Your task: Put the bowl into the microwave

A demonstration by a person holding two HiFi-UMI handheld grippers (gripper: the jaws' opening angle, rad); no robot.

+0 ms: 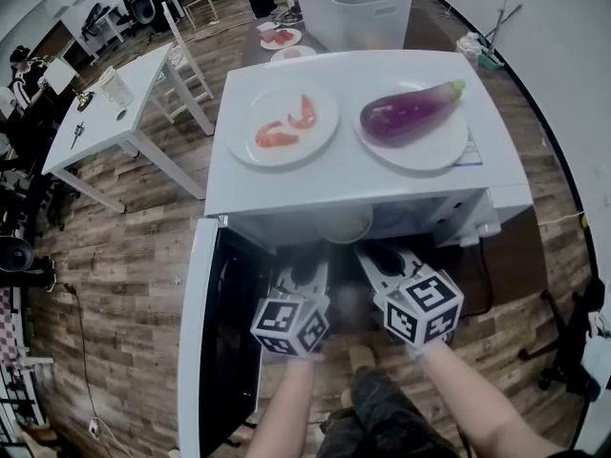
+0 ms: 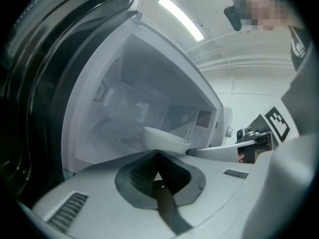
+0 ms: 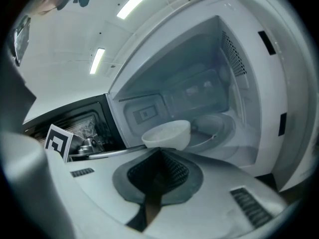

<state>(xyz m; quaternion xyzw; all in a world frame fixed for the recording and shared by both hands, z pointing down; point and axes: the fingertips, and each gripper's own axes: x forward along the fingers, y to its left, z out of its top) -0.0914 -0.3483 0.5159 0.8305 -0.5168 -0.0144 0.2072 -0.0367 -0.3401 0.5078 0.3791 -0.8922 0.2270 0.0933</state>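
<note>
Bowl (image 1: 345,225) sits just inside the microwave (image 1: 353,175) mouth. Left claw (image 2: 158,152) and right claw (image 3: 159,149), the 2 side by side, are clenched shut on nothing, tips seemingly touching its near wall.

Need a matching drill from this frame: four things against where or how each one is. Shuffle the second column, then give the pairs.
1. round white bowl
2. glossy purple eggplant
3. red-orange shrimp pieces
4. white microwave door

A. on the right white plate atop the microwave
B. swung open at the left
C. at the microwave's open mouth
D. on the left white plate atop the microwave

Pairs: 1-C, 2-A, 3-D, 4-B
</note>
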